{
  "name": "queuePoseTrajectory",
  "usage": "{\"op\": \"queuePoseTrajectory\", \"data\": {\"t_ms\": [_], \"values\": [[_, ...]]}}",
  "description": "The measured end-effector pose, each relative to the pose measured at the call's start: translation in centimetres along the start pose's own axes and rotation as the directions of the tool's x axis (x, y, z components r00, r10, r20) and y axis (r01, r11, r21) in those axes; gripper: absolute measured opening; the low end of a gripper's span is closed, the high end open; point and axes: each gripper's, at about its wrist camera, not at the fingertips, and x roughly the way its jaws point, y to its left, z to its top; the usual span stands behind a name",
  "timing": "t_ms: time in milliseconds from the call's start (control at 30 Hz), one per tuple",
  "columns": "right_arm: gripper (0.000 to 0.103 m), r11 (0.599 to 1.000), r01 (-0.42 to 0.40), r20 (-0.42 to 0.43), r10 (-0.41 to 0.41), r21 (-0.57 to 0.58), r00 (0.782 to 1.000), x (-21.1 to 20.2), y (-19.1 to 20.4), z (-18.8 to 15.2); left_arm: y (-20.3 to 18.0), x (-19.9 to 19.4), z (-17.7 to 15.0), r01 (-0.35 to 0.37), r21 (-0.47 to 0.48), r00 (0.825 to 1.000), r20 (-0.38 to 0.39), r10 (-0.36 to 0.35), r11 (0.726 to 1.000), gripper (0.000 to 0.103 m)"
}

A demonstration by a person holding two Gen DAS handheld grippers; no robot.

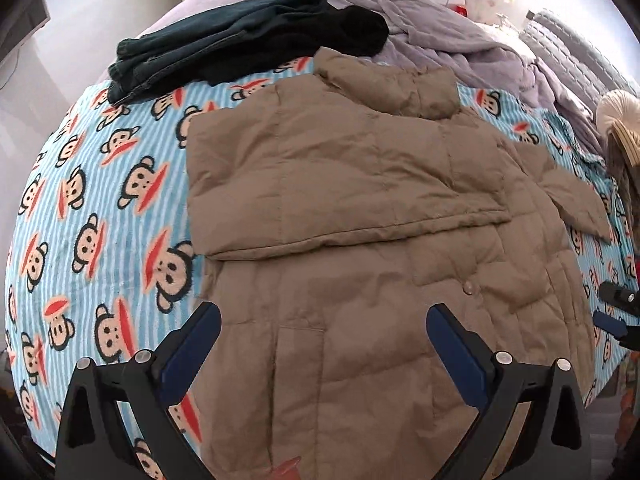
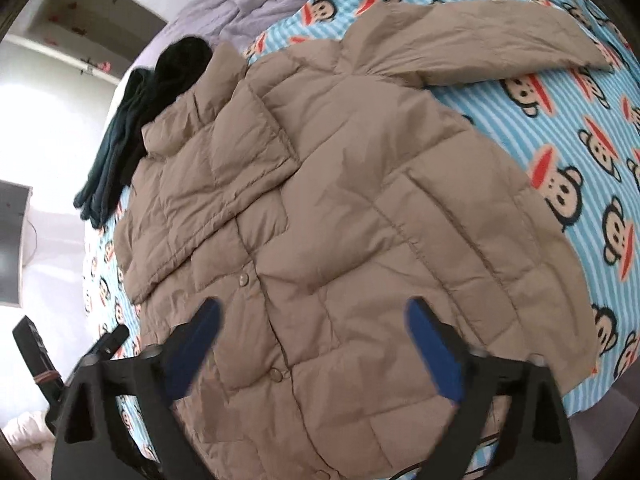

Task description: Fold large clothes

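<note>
A tan quilted puffer jacket (image 1: 360, 208) lies front up on a blue monkey-print blanket (image 1: 88, 200). Its left sleeve is folded across the chest; the right sleeve (image 2: 480, 40) stretches out to the side. It also shows in the right wrist view (image 2: 340, 220). My left gripper (image 1: 324, 316) is open and empty, hovering over the jacket's lower left part. My right gripper (image 2: 314, 310) is open and empty, above the lower front near the snap buttons. Part of the right gripper shows at the right edge of the left wrist view (image 1: 618, 308).
Folded dark jeans (image 1: 192, 52) and a black garment (image 1: 344, 32) lie at the far end of the bed. A crumpled lilac quilt (image 1: 480, 44) lies behind the jacket. A cream knitted hat (image 1: 620, 120) sits at the right. The blanket's edge (image 2: 600, 384) is near.
</note>
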Motion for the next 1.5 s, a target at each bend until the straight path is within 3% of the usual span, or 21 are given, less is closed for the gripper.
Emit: {"op": "queuePoseTrajectory", "data": {"t_ms": [233, 400, 633, 933, 1300, 1500], "values": [[0.103, 0.992, -0.095, -0.022, 0.097, 0.083, 0.995, -0.3, -5.1, 2.3, -4.6, 0.4, 0.4, -0.068, 0.044, 0.998, -0.015, 0.068, 0.997, 0.103], [0.103, 0.967, -0.148, -0.029, 0.158, 0.207, 0.987, -0.2, -11.8, 6.6, -9.2, 0.7, 0.9, -0.079, -0.019, 0.996, -0.05, 0.078, 0.997, 0.103], [0.103, 0.927, -0.152, 0.035, 0.149, 0.344, 0.988, -1.8, -21.2, 13.6, -16.9, 0.8, 1.3, -0.058, -0.054, 0.996, -0.071, 0.055, 0.997, 0.103], [0.103, 0.798, -0.265, 0.16, 0.212, 0.542, 0.964, -1.1, -31.5, 21.1, -23.5, 0.2, 3.8, -0.039, -0.022, 0.997, -0.069, 0.037, 0.999, 0.103], [0.103, 0.671, -0.39, 0.261, 0.29, 0.63, 0.921, 3.0, -34.9, 25.0, -26.7, 2.9, 7.7, -0.073, 0.063, 0.993, -0.093, 0.079, 0.995, 0.103], [0.103, 0.672, -0.431, 0.299, 0.311, 0.602, 0.902, 3.4, -34.3, 26.2, -27.5, 5.0, 8.5, -0.087, 0.076, 0.988, -0.124, 0.096, 0.993, 0.103]]}}
